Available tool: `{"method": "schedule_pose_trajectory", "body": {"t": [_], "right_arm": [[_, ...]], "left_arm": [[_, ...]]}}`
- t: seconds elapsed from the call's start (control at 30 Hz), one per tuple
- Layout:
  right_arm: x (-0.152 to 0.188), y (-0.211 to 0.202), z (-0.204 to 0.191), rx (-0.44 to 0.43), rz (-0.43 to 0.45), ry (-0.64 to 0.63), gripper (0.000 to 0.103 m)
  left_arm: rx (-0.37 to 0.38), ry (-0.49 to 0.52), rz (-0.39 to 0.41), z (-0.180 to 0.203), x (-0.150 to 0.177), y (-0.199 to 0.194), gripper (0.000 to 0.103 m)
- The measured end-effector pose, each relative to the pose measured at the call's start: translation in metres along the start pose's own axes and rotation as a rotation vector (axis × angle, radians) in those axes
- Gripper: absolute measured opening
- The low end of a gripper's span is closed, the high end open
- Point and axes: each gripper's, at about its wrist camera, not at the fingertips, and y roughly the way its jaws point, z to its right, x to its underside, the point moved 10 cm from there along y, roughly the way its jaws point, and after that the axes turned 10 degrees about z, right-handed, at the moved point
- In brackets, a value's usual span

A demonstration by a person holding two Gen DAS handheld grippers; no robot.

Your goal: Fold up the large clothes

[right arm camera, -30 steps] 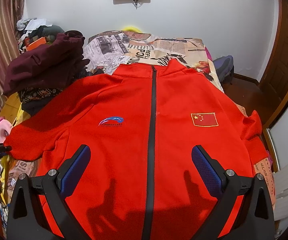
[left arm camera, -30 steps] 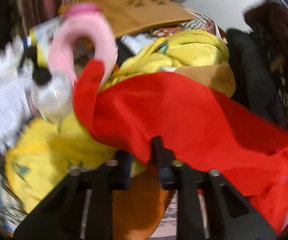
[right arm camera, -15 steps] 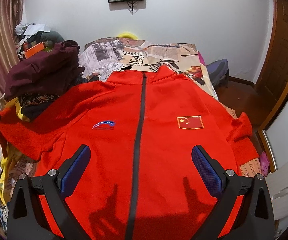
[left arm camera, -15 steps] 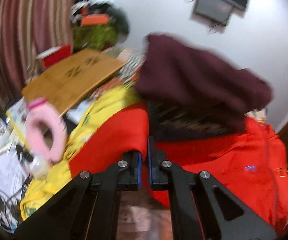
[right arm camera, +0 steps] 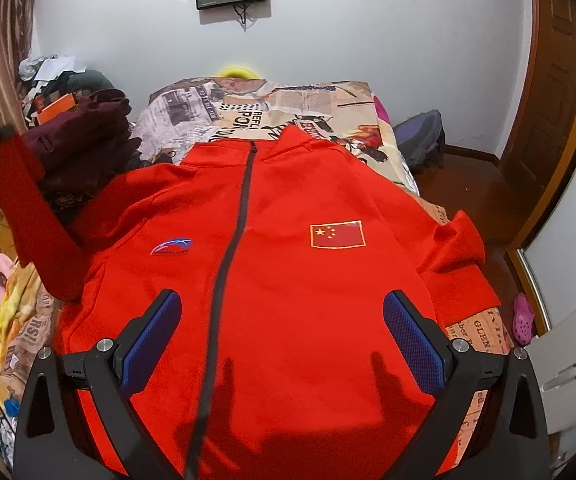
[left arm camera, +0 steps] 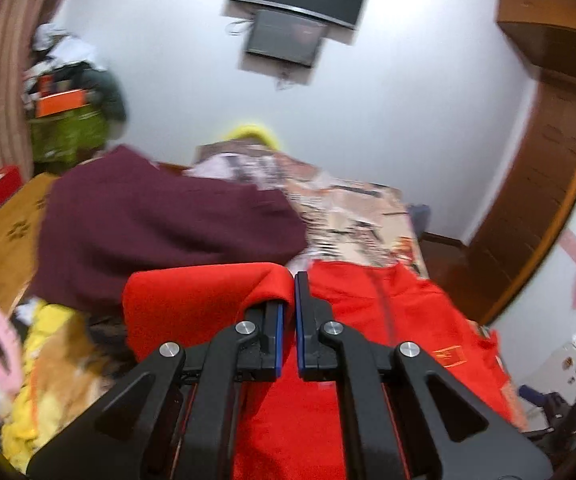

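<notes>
The red zip jacket point(right arm camera: 288, 264) lies front-up across the bed point(right arm camera: 288, 100). The left gripper point(left arm camera: 292, 292) pinches its sleeve cuff point(left arm camera: 207, 296), lifted over the bed's left edge; the right gripper point(right arm camera: 283, 340) hovers wide open, empty.

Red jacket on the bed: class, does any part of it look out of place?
Yes. The red jacket lies flat and zipped, but one sleeve is lifted off the bed, its cuff pinched in the closed left tongs; the other sleeve lies bent beside the body.
</notes>
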Motion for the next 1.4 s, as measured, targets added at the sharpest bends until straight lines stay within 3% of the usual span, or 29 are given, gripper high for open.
{"method": "schedule_pose_trajectory", "body": {"t": [0.13,0.33,0.53,0.7,0.8,0.93,1.07,1.23,1.4], "right_arm": [[0.000,0.000,0.008,-0.004,0.006,0.013,0.100],[0.002,0.002,0.023,0.004,0.010,0.030,0.100],[0.008,0.005,0.042,0.033,-0.007,0.055,0.100],[0.015,0.006,0.054,0.049,-0.027,0.068,0.100],[0.018,0.006,0.058,0.055,-0.037,0.068,0.100],[0.016,0.003,0.059,0.058,-0.035,0.057,0.100],[0.007,0.000,0.053,0.053,-0.016,0.020,0.100],[-0.009,0.003,0.034,0.022,0.004,-0.049,0.100],[-0.019,0.011,0.001,-0.039,0.002,-0.133,0.100]], "left_arm": [[0.078,0.059,-0.028,0.054,0.004,0.019,0.005],[0.189,0.133,-0.128,0.125,0.039,0.052,0.005],[0.276,0.176,-0.289,0.172,0.104,0.071,0.005],[0.319,0.225,-0.430,0.187,0.163,0.074,0.005],[0.333,0.253,-0.492,0.190,0.189,0.072,0.006],[0.335,0.302,-0.538,0.189,0.209,0.065,0.029],[0.303,0.344,-0.484,0.175,0.200,0.048,0.052],[0.224,0.342,-0.402,0.134,0.172,0.029,0.065],[0.081,0.328,-0.352,0.066,0.150,0.019,0.073]]}}
